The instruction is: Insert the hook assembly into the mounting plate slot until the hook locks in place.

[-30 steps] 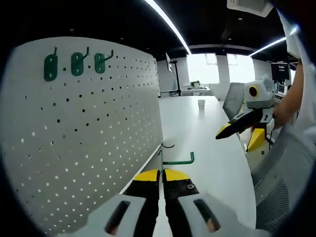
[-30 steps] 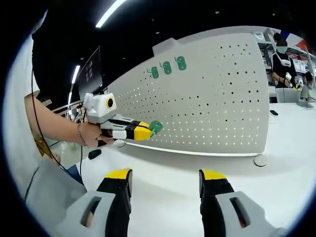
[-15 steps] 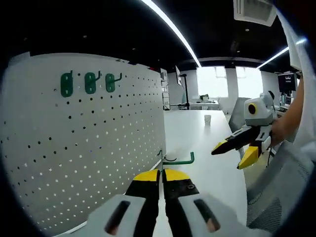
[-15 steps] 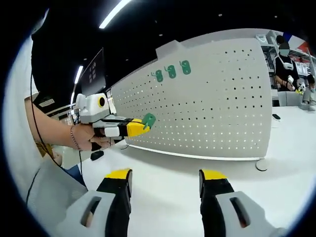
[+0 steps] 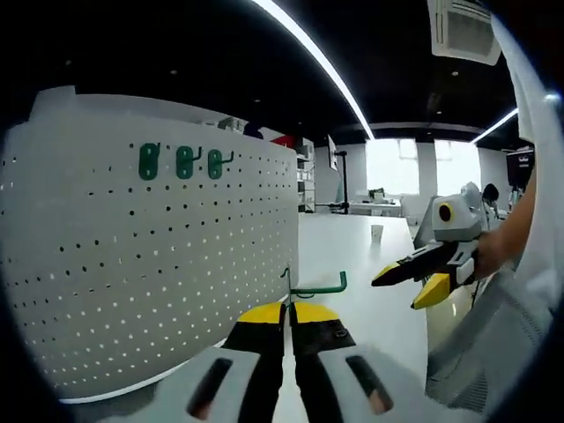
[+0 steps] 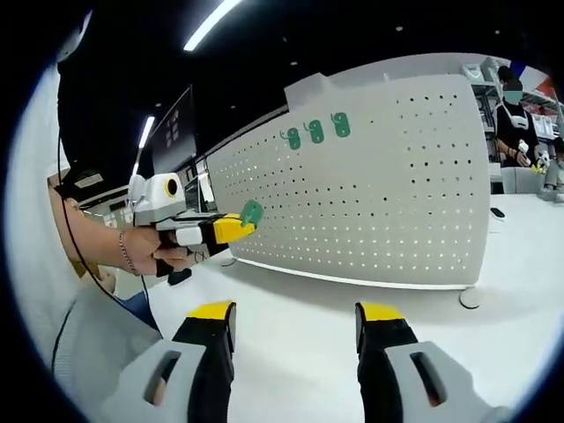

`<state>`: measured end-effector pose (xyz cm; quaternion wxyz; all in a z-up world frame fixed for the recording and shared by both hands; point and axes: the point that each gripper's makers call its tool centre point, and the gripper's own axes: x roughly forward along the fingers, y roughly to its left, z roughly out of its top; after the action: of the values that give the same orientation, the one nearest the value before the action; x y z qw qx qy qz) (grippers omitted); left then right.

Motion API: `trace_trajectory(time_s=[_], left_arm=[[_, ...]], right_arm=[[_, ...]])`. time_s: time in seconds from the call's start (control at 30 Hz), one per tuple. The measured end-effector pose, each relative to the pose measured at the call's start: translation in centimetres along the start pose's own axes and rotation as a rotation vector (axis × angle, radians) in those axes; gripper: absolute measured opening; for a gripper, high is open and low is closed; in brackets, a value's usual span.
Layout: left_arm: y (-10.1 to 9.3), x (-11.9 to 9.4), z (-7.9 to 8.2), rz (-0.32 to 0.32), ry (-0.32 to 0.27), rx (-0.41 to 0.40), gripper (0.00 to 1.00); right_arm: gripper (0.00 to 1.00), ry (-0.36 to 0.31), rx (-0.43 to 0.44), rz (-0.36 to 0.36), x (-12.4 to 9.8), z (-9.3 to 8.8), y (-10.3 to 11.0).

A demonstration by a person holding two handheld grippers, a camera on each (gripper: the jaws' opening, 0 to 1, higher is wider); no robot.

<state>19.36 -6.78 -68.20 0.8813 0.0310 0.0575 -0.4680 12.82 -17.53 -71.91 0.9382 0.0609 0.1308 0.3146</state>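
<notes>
A white pegboard stands upright on the table, with three green hooks mounted in a row near its top edge. My left gripper is shut on a loose green hook, whose wire arm sticks out to the right above the jaw tips. In the right gripper view, the left gripper holds the hook's green plate in the air, off the face of the pegboard. My right gripper is open and holds nothing. It also hangs open at the right, as the right gripper.
The white table runs along the board's foot. The mounted hooks sit high on the board. A person stands in the far right background. A small cup stands far down the table.
The left gripper, still shut on the hook, has drawn back from the board, which now looks farther off. The right gripper has stayed open.
</notes>
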Motion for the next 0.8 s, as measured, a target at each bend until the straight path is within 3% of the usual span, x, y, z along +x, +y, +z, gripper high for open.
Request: trace_trajectory(time_s=[0.33, 0.5, 0.67, 0.8], left_arm=[[0.4, -1.0, 1.1, 0.036, -0.047, -0.034, 0.02], [0.3, -0.9, 0.8, 0.034, -0.043, -0.038, 0.02], [0.4, -0.8, 0.6, 0.033, -0.041, -0.042, 0.02], [0.5, -0.8, 0.5, 0.040, -0.038, -0.046, 0.02]], right_arm=[[0.52, 0.002, -0.005, 0.005, -0.2, 0.1, 0.4], [0.51, -0.004, -0.003, -0.002, -0.4, 0.3, 0.2], [0.51, -0.072, 0.002, -0.007, -0.7, 1.8, 0.2], [0.50, -0.182, -0.007, 0.009, -1.1, 4.0, 0.7]])
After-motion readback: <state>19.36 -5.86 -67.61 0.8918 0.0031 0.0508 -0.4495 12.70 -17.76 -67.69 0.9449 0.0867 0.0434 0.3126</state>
